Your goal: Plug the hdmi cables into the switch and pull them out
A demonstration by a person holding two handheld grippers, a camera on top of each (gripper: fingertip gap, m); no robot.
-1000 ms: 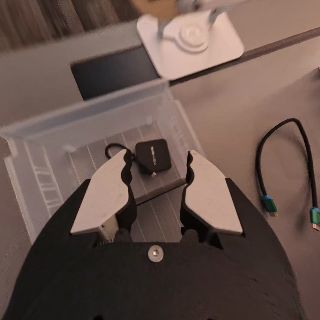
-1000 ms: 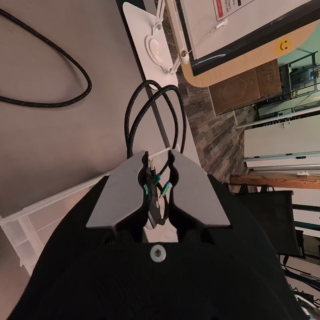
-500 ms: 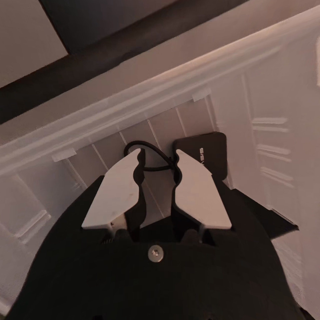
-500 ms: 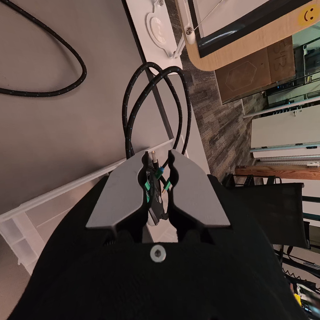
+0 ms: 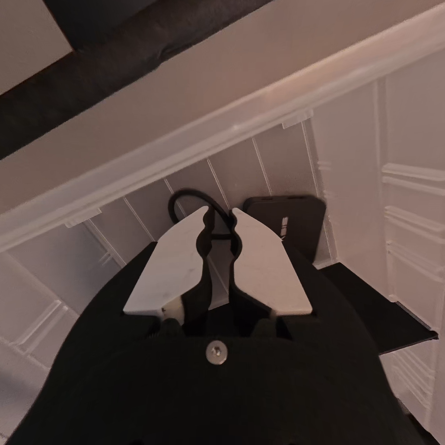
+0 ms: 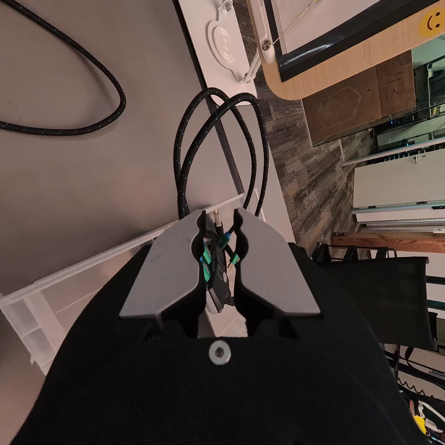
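The left gripper (image 5: pixel 219 212) is reaching down into the clear plastic bin (image 5: pixel 154 154) with its fingers narrowly apart, straddling but not clamping the thin black lead (image 5: pixel 190 195) looping over the bin floor. That lead's black switch box (image 5: pixel 298 224) is lying flat just right of the fingertips, in the bin's far right corner, so this gripper is the nearer one to it. The right gripper (image 6: pixel 219 212) is hovering with its fingers slightly apart over a second switch (image 6: pixel 218 272) with green-ended hdmi cables (image 6: pixel 183 154) plugged in, near the bin's far edge; whether it is touching that switch I cannot tell.
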